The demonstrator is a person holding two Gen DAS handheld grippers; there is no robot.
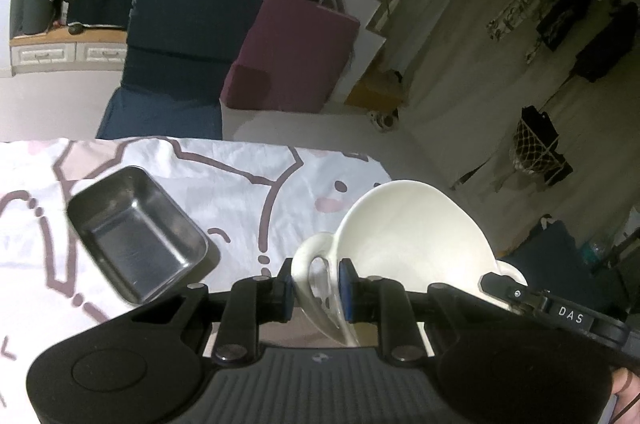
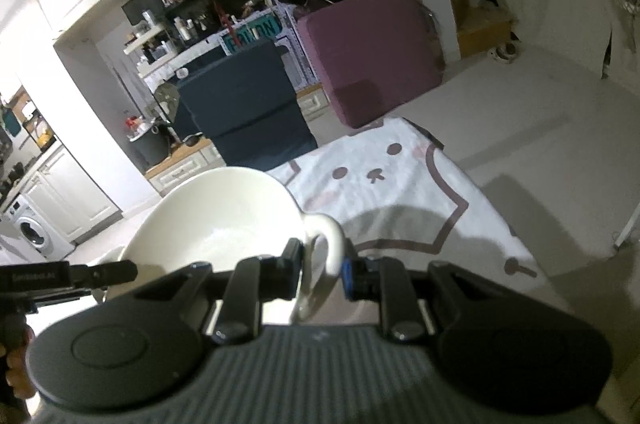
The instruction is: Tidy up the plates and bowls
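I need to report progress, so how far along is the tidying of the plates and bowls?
Nothing looks put away yet. In hand: the white two-handled bowl, held above the patterned cloth, the left gripper clamped on one handle, the right gripper on the other. Left: the metal tray sits alone on the cloth, and the bowl needs setting down.

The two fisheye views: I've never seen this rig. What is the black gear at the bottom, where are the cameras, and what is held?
No robot: a person holds a handheld gripper in each hand, with a camera looking along its fingers. The left gripper clamps one loop handle of the white bowl; the right gripper clamps the opposite handle, so both carry it together above the table. On the cartoon-print tablecloth sits an empty steel tray.
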